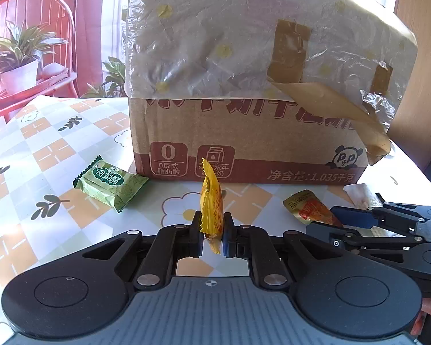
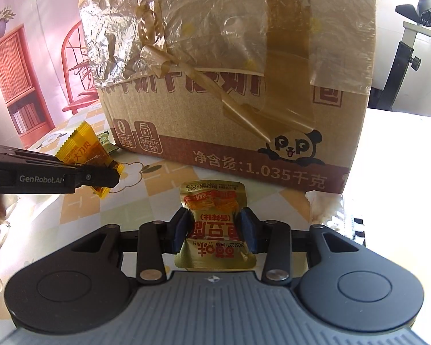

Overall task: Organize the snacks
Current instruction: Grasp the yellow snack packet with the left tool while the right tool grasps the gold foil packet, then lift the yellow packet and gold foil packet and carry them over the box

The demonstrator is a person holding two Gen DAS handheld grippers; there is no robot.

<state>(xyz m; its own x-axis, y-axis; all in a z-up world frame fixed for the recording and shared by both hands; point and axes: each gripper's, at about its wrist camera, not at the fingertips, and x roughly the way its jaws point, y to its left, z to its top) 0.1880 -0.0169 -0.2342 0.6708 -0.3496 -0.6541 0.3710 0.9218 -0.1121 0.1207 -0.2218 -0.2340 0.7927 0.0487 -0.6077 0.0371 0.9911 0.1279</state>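
My left gripper [image 1: 212, 224] is shut on a yellow snack packet [image 1: 211, 201], held edge-on above the table in front of a cardboard box [image 1: 244, 138]. My right gripper [image 2: 214, 225] is shut on a gold and orange snack packet [image 2: 214, 221], also just in front of the box [image 2: 244, 115]. A green snack packet [image 1: 110, 182] lies on the table left of the box. In the right wrist view the left gripper [image 2: 112, 176] shows at the left with the yellow packet [image 2: 86, 149]. In the left wrist view the right gripper [image 1: 339, 220] shows at the right with the gold packet [image 1: 307, 208].
The box has crinkled plastic and brown tape over its raised flap [image 1: 244, 34]. The table has a checked flower-pattern cloth [image 1: 43, 158]. A white wrapper [image 1: 362, 191] lies at the right by the box corner. A red chair [image 1: 28, 28] with a potted plant stands behind on the left.
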